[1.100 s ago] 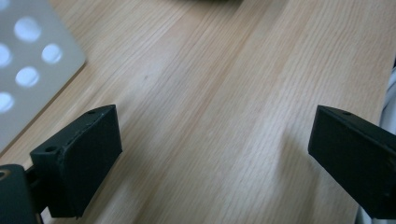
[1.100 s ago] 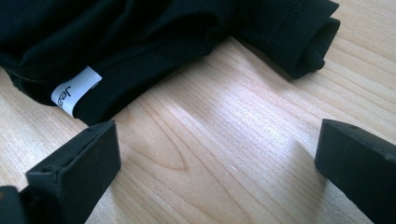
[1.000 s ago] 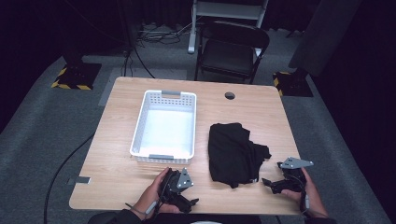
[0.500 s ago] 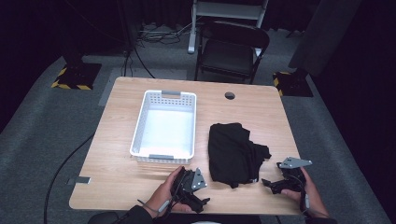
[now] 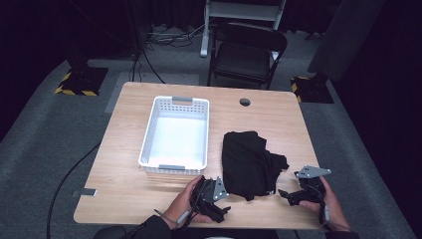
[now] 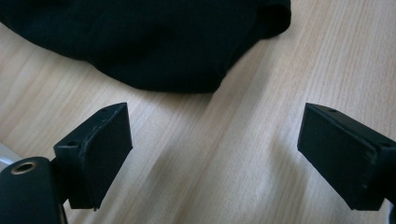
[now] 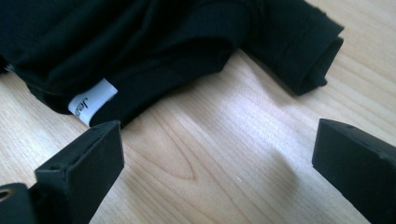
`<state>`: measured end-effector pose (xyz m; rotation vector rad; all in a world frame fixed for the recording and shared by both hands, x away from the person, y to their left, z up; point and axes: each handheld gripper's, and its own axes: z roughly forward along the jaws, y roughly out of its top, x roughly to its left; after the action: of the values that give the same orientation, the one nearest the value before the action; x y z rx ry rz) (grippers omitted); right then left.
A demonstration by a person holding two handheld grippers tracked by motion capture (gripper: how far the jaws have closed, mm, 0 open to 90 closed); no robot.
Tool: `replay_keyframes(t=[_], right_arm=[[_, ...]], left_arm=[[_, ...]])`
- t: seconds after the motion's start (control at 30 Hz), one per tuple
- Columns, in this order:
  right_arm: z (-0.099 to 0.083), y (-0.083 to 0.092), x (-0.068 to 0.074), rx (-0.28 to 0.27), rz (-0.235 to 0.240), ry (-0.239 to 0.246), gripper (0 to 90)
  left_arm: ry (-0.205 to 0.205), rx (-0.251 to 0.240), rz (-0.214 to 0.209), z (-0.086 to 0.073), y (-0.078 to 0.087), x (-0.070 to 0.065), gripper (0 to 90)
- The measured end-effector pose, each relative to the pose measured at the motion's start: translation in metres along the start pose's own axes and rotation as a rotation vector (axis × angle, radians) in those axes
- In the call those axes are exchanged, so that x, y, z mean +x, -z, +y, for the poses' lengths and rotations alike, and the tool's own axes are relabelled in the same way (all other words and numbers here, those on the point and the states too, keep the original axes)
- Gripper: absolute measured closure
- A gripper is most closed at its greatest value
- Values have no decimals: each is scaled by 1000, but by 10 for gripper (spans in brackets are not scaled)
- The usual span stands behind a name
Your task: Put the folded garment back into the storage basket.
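Observation:
A crumpled black garment (image 5: 249, 162) lies on the wooden table (image 5: 124, 189), right of a white basket (image 5: 175, 133). My left gripper (image 5: 223, 209) sits near the table's front edge, just left of the garment's near corner. Its jaws stand open over bare wood, have just been closing a little, and hold nothing; the garment's edge (image 6: 154, 42) lies beyond them. My right gripper (image 5: 286, 195) is at the front right, open, its jaws apart over the wood. The garment (image 7: 154, 42) with a white label (image 7: 92, 101) lies just ahead of them.
The white basket holds nothing and stands left of centre. A round cable hole (image 5: 244, 102) is in the table's far side. A black chair (image 5: 249, 55) stands behind the table. Bare wood stretches along the left part of the table.
My left gripper has moved right along the front edge, closer to the garment's near corner. The right gripper and the garment have stayed put.

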<state>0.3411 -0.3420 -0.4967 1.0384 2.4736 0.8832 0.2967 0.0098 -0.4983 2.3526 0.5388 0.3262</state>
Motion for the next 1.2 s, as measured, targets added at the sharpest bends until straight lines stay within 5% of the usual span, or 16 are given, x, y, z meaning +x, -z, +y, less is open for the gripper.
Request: replay_keyframes(t=[0.63, 1.2], right_arm=[[21, 8, 1, -27, -19, 30, 47], [48, -5, 2, -26, -19, 53, 51]], left_arm=[[-38, 3, 17, 16, -13, 2, 104], [-44, -7, 19, 22, -17, 2, 116]])
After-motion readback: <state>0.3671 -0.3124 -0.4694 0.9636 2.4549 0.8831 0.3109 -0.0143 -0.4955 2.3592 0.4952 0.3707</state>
